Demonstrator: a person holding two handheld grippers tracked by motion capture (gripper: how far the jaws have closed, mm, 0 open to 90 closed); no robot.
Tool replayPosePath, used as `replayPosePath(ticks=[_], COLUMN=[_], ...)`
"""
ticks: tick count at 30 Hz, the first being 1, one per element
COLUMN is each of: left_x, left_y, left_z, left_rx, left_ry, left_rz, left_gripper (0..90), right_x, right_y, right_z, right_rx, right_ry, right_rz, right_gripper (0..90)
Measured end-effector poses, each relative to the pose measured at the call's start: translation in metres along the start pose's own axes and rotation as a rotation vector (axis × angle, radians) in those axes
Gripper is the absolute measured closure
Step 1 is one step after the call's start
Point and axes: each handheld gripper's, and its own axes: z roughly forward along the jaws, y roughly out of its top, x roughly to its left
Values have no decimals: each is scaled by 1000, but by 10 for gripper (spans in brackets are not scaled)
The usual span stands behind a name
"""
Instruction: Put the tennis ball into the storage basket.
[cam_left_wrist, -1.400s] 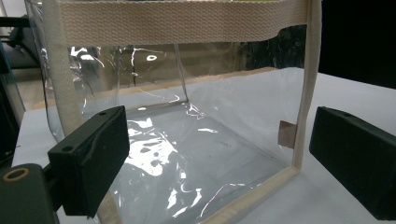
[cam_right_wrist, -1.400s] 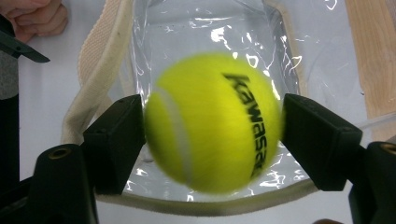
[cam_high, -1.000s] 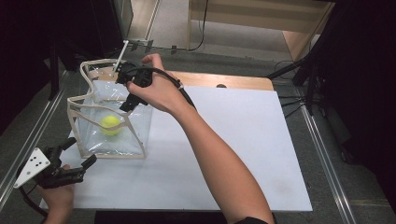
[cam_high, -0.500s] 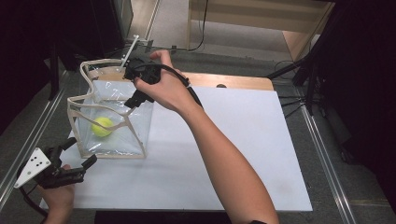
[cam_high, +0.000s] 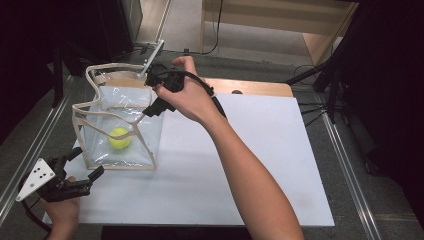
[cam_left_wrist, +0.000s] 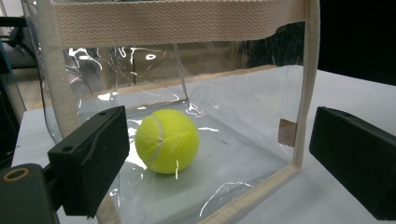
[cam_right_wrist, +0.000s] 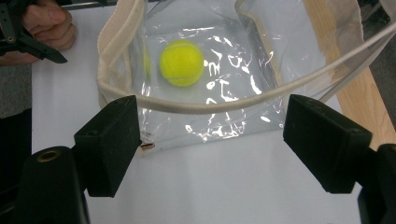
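Note:
A clear plastic bag (cam_high: 145, 131) with cream webbing edges stands open on the white board, and a yellow tennis ball (cam_high: 120, 138) lies on its floor. My right gripper (cam_high: 153, 110) hovers over the bag's right rim, pointing down, jaws open and empty. Its own view looks down into the bag (cam_right_wrist: 196, 108) at the ball (cam_right_wrist: 182, 63), with a strap crossing beyond the right gripper (cam_right_wrist: 215, 144). My left gripper (cam_high: 86, 162) rests low at the bag's near-left corner, open. From the left gripper (cam_left_wrist: 219, 158) I see the ball (cam_left_wrist: 166, 140) through the bag wall (cam_left_wrist: 163, 21).
The white board (cam_high: 260, 165) stretches bare to the right of the bag. A wooden strip (cam_high: 250, 86) runs along its far edge. Metal rails (cam_high: 345, 165) flank the table, and dark stands and cables sit at the right. My left hand (cam_right_wrist: 46, 23) appears at the top left of the right gripper view.
My right hand has drifted to the right, from over the bag's back toward its right rim. The ball has rolled a little inside the bag. The left gripper has stayed put.

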Motion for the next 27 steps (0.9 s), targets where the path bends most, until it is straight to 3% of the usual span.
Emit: replayPosePath(ticks=[27], left_x=[0], left_y=[0], left_z=[0], left_rx=[4], left_ry=[2], left_rz=[3], left_gripper=[54], right_x=[9], right_y=[-46], right_z=[21], right_rx=[-16], right_ry=[27], right_rz=[39], right_gripper=[175])
